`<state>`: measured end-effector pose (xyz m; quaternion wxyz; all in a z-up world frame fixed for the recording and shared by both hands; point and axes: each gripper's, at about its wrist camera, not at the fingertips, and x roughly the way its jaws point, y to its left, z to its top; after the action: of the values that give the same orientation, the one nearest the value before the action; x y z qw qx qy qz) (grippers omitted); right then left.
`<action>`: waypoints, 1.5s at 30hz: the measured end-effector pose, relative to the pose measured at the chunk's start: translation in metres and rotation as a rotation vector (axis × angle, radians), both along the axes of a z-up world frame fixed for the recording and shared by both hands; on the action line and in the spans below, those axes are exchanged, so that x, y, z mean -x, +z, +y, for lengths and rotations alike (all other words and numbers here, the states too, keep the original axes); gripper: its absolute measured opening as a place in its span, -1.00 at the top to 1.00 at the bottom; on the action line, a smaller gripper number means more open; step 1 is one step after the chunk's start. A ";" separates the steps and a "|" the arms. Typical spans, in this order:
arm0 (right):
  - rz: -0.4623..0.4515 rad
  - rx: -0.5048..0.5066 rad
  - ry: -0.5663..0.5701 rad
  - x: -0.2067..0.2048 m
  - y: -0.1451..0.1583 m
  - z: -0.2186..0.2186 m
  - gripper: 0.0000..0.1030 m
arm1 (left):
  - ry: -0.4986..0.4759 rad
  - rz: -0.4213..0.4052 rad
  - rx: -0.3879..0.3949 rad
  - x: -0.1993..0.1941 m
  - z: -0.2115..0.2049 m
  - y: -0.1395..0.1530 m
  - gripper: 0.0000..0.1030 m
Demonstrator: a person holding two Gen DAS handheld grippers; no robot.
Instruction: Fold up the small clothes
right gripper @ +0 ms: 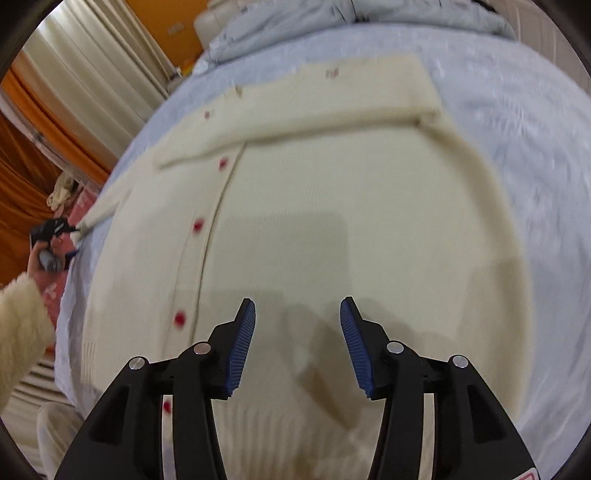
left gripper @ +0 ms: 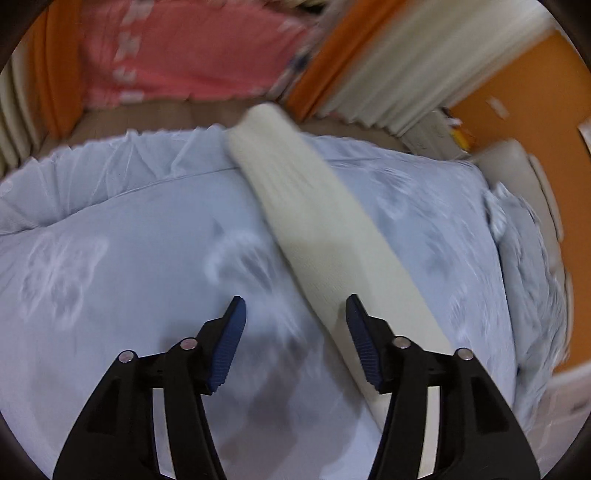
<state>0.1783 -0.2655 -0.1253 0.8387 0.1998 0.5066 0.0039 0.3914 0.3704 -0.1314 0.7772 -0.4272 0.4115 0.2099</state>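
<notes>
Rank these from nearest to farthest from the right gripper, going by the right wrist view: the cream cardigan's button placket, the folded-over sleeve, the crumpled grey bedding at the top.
From the right gripper:
1. Button placket, just left of the fingers, on the cream cardigan.
2. Folded-over sleeve, lying across the cardigan's upper part.
3. Crumpled grey bedding, at the bed's far edge.

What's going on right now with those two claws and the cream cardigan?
Left gripper and right gripper open, empty. Cream cardigan flat on bed, one sleeve folded across. Nothing blocking.

No text, label, brand or number can be read on anything in either view.
</notes>
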 end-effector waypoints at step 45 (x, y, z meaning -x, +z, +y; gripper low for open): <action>-0.440 -0.214 -0.094 -0.206 0.106 -0.050 0.84 | -0.458 -0.067 0.187 -0.021 -0.264 0.011 0.06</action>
<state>0.3842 -0.3152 -0.0194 0.9021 0.3052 0.2988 0.0618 0.4123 0.1060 -0.1207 0.7749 -0.3996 0.4892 -0.0247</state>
